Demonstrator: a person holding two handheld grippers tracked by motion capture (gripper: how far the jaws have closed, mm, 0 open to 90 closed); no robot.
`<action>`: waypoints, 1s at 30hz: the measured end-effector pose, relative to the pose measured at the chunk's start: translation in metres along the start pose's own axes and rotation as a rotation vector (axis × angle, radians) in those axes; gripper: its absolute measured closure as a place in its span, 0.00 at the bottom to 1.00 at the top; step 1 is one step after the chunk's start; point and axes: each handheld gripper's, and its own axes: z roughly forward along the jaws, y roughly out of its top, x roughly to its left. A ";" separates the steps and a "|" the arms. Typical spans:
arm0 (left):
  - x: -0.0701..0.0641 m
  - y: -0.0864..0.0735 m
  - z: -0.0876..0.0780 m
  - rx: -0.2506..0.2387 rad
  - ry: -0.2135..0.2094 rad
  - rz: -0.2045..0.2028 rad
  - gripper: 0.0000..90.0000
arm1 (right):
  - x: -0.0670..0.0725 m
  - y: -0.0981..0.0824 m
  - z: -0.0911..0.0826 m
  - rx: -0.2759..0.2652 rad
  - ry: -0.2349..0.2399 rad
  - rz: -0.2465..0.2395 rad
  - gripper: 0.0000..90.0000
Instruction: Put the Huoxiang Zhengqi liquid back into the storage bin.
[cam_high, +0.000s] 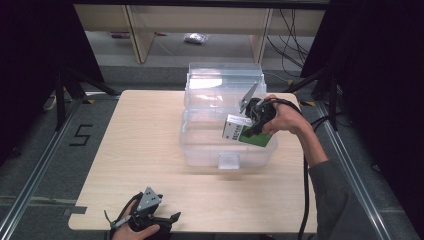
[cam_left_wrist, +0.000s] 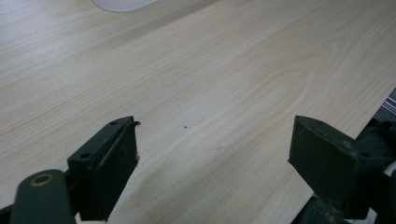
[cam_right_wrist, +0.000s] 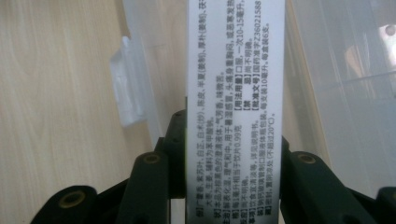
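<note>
Fingers first: your left gripper (cam_high: 167, 220) sits at the near edge of the bench (cam_high: 145, 145), spread wide with nothing but bare wood between them, so it's basically parked out of the way. In the left gripper view you can see both fingers (cam_left_wrist: 105, 170) well apart over the grain, with the bench edge just off to one side.

Your right gripper (cam_high: 252, 125) is the busy one. Its fingers (cam_right_wrist: 149, 186) are clamped on the box (cam_high: 248, 135), a green and white carton with small print down one face. In the right gripper view the box stands straight up between them, squeezed across its narrow sides, which looks like a solid hold for lowering it long-side-first.

Right now the box hangs tilted over the right part of the bin (cam_high: 227, 135), the clear plastic tub in the middle of the bench, at about rim height. My read is you're partway through dropping it in; it isn't resting on the bottom yet as far as I can tell.

Stuff to watch: the bin's lid (cam_high: 225, 82) is flipped open and stands up behind, so it's close to the back of your hand if you swing that way. The latch (cam_high: 229, 161) on the front wall is clear of you. The walls are see-through, so the rim is easy to clip.

Farther back there's floor, cables and some shelf legs, none of it in your way.
</note>
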 end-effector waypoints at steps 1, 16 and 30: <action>0.000 0.000 0.000 0.000 0.001 0.001 0.16 | -0.003 -0.002 0.004 0.007 0.003 -0.001 0.72; -0.001 0.000 0.001 0.004 -0.011 -0.009 0.16 | -0.014 -0.024 0.030 0.030 0.006 0.030 0.72; -0.001 0.000 0.001 -0.009 -0.012 -0.013 0.16 | -0.018 -0.028 0.040 0.053 0.018 0.027 0.71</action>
